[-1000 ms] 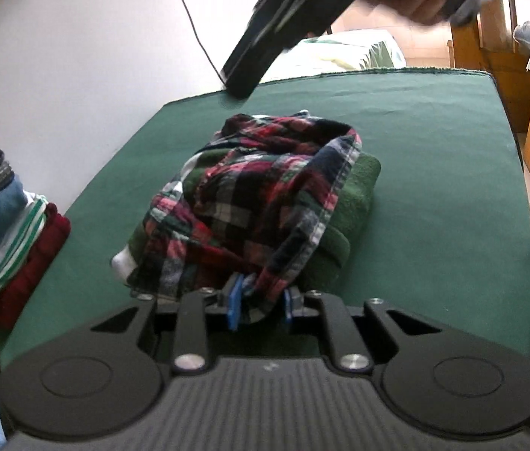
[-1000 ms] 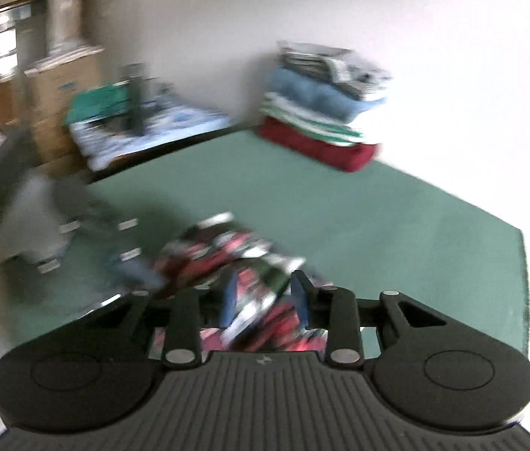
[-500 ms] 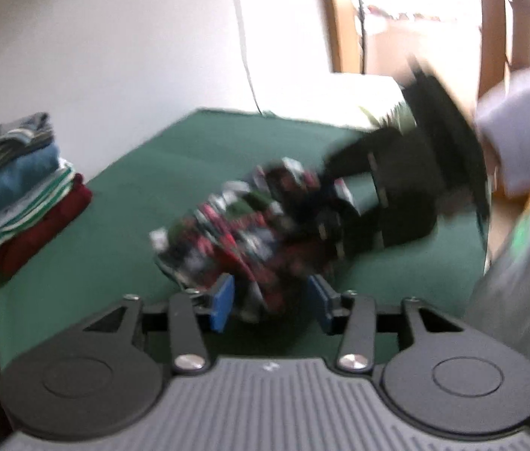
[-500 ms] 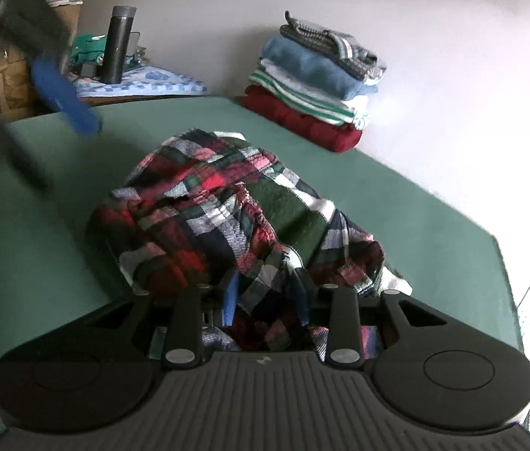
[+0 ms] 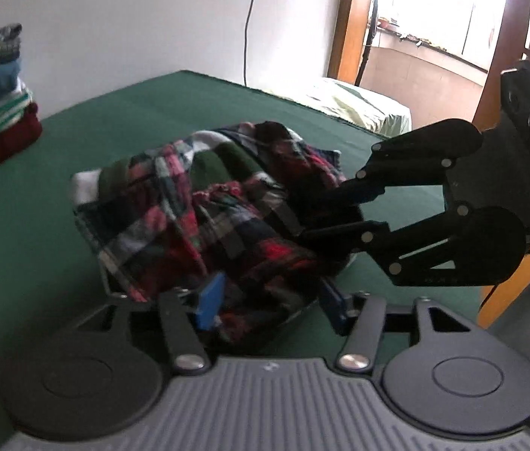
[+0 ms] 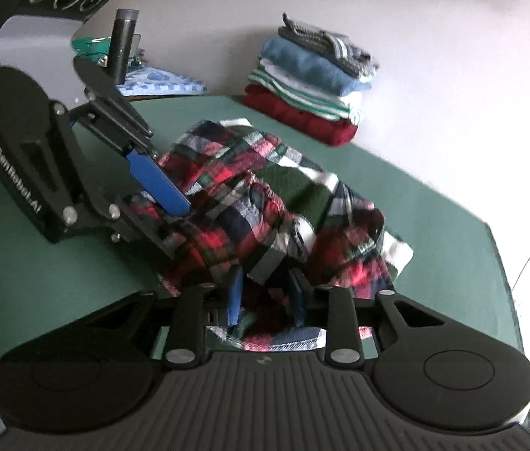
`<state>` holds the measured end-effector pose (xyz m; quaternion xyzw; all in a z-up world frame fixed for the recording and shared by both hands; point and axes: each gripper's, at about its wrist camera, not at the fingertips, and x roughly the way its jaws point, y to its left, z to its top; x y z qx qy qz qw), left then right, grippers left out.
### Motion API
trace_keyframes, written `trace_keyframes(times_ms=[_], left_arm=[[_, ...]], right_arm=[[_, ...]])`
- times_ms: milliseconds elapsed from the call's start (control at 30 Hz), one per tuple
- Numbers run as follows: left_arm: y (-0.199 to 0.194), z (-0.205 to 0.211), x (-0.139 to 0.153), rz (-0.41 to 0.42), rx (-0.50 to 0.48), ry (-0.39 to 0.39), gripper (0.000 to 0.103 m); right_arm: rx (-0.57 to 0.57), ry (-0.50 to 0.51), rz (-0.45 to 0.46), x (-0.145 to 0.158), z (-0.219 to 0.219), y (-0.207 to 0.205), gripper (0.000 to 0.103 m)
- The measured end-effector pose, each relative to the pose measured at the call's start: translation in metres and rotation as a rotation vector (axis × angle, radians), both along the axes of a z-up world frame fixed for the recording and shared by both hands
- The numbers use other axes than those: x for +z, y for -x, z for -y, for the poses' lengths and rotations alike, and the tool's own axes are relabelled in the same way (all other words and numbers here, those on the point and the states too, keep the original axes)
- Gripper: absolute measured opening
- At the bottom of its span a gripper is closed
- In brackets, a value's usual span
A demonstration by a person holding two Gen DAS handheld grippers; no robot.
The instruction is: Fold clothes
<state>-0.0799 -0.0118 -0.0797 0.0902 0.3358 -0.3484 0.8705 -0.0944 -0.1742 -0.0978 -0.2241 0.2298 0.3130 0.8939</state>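
Clearly the crumpled red-and-green plaid flannel garment (image 5: 212,206) sat bunched mid-table on the green-covered table (image 5: 39,225). The left claw (image 5: 268,300) was spread around its hem at 6 o'clock; the right claw (image 6: 265,297) pinched folds. Grabbing several layers risked tangling rather than spreading it.

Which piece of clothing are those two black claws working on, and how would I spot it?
Look at the big green table. A neat stack of folded clothes sits by the white wall; nearer the middle lies a crumpled heap, the plaid shirt. It alone is checked red, green and white, unfolded, with both claws at it.
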Motion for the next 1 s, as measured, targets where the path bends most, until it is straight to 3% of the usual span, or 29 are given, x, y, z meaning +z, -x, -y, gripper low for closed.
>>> trace_keyframes(times_ms=[133, 233, 300, 500, 600, 700, 767, 867, 1000], left_arm=[[0.003, 0.006, -0.001, 0.024, -0.023, -0.036, 0.069], [0.004, 0.01, -0.001, 0.038, -0.036, -0.056, 0.073], [0.005, 0.013, -0.001, 0.03, -0.021, -0.042, 0.074], [-0.003, 0.011, 0.017, -0.041, -0.046, 0.053, 0.069], [-0.006, 0.012, 0.03, -0.023, -0.08, 0.078, 0.067], [-0.015, 0.022, 0.031, -0.003, -0.109, 0.061, 0.071], [-0.024, 0.032, 0.022, -0.027, -0.13, 0.041, 0.074], [-0.027, 0.041, 0.007, -0.027, -0.148, 0.007, 0.077], [-0.021, 0.038, 0.009, -0.072, -0.159, 0.089, 0.079]], right_arm=[[-0.057, -0.122, -0.148, 0.019, 0.023, -0.007, 0.023], [-0.174, -0.249, -0.245, 0.027, 0.047, -0.011, 0.027], [-0.282, -0.338, -0.3, 0.028, 0.064, -0.014, 0.028], [-0.374, -0.604, -0.425, 0.015, 0.076, -0.027, 0.03], [-0.394, -0.619, -0.451, 0.009, 0.071, -0.033, 0.03], [-0.416, -0.614, -0.475, 0.004, 0.065, -0.039, 0.023], [-0.419, -0.598, -0.478, 0.005, 0.065, -0.039, 0.007], [-0.419, -0.586, -0.446, 0.012, 0.066, -0.038, 0.004], [-0.297, -0.67, -0.335, 0.039, 0.067, -0.024, 0.004]])
